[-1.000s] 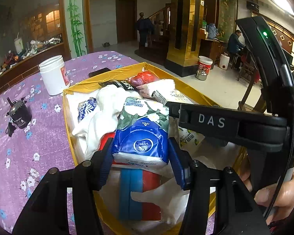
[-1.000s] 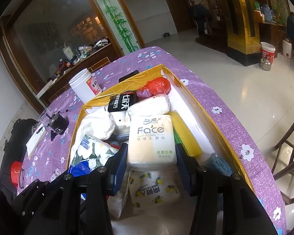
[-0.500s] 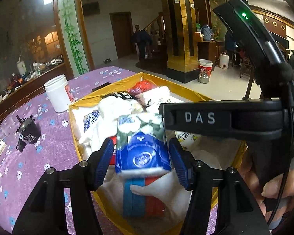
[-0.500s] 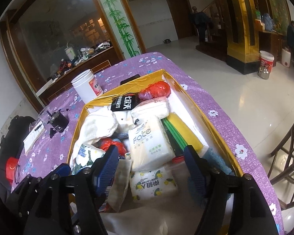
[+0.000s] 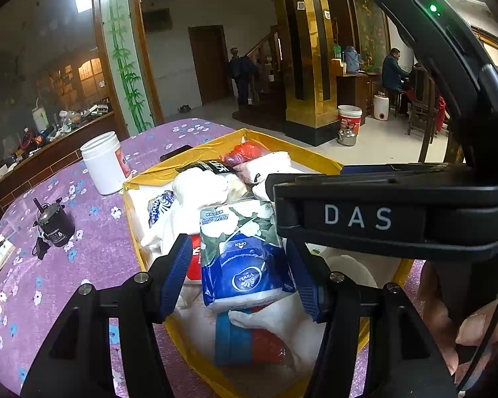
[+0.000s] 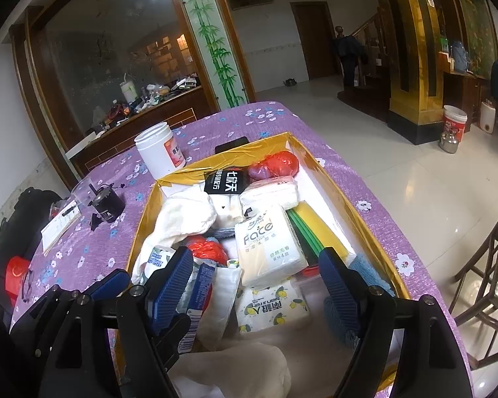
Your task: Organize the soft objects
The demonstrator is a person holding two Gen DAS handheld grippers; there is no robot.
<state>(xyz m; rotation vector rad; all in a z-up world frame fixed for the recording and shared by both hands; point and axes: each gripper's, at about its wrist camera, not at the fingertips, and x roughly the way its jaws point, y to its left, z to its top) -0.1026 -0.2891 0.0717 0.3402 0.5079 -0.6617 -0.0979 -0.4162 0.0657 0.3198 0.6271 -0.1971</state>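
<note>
The right gripper (image 6: 255,285) had let go: a second before, its blue ribbed pads were pressed against the sides of the cream "Face" tissue pack (image 6: 267,243), and now they stood wide apart with the pack lying free between and beyond them, tilted on top of the other soft goods inside the shallow gold-rimmed cardboard box (image 6: 355,205) on the purple flowered tablecloth (image 6: 93,248). That pack rested above a lemon-printed tissue pack (image 6: 270,306) and beside a yellow-and-green sponge (image 6: 312,229), so its placement looked finished. The left gripper (image 5: 237,278), by contrast, had changed little in its hold; its pads bracketed the blue-and-white floral Vinda tissue pack (image 5: 244,255), which appeared lifted slightly above the box contents, the right pad against it and the left pad perhaps just off the wrapper, so whether the grip was fully tight I could not tell. One pack was therefore set down in the box, and the Vinda pack seemed the next one to be placed.
</note>
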